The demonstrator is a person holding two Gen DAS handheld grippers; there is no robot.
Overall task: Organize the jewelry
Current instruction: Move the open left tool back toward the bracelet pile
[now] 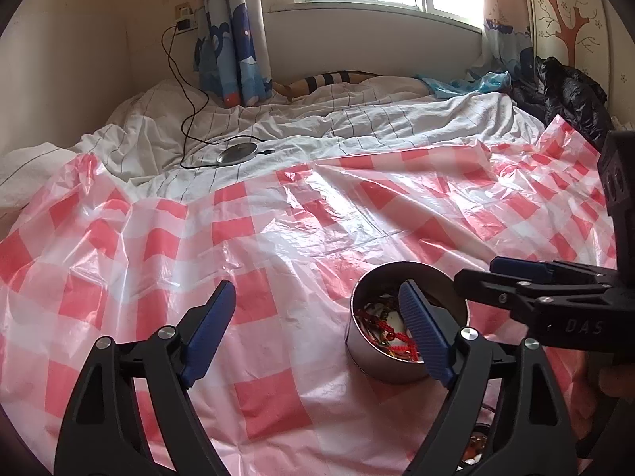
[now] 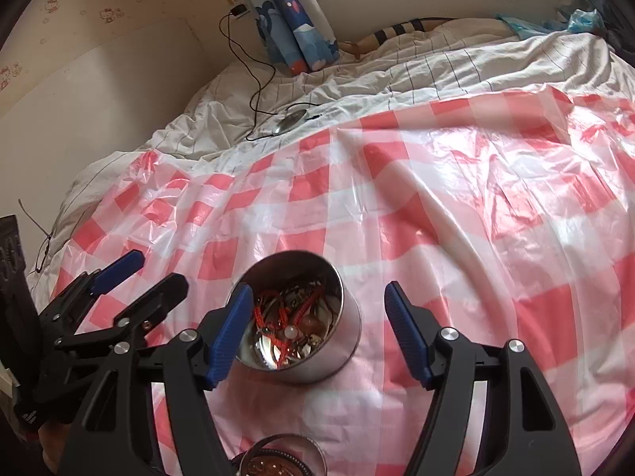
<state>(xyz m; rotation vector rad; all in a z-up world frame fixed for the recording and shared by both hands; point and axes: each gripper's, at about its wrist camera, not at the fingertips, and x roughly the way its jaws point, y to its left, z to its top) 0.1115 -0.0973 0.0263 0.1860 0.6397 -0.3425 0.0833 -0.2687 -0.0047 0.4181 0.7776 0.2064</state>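
Note:
A round metal tin (image 1: 397, 361) (image 2: 317, 357) stands on the red-and-white checked plastic sheet (image 1: 278, 238) (image 2: 476, 238). It holds tangled jewelry with red cords (image 1: 381, 327) (image 2: 285, 317) and beads. My left gripper (image 1: 317, 313) is open and empty, to the left of the tin, its right finger over the rim. It also shows in the right wrist view (image 2: 154, 273). My right gripper (image 2: 319, 309) is open and straddles the tin from above. It also shows in the left wrist view (image 1: 476, 273). A second round container (image 2: 278, 458) with beads lies at the near edge.
The sheet covers a bed with a white striped duvet (image 1: 317, 127). A round silver charger disc (image 1: 237, 154) with a black cable lies on the duvet at the back left. A black jacket (image 1: 571, 95) is at the back right. Curtains and a window stand behind.

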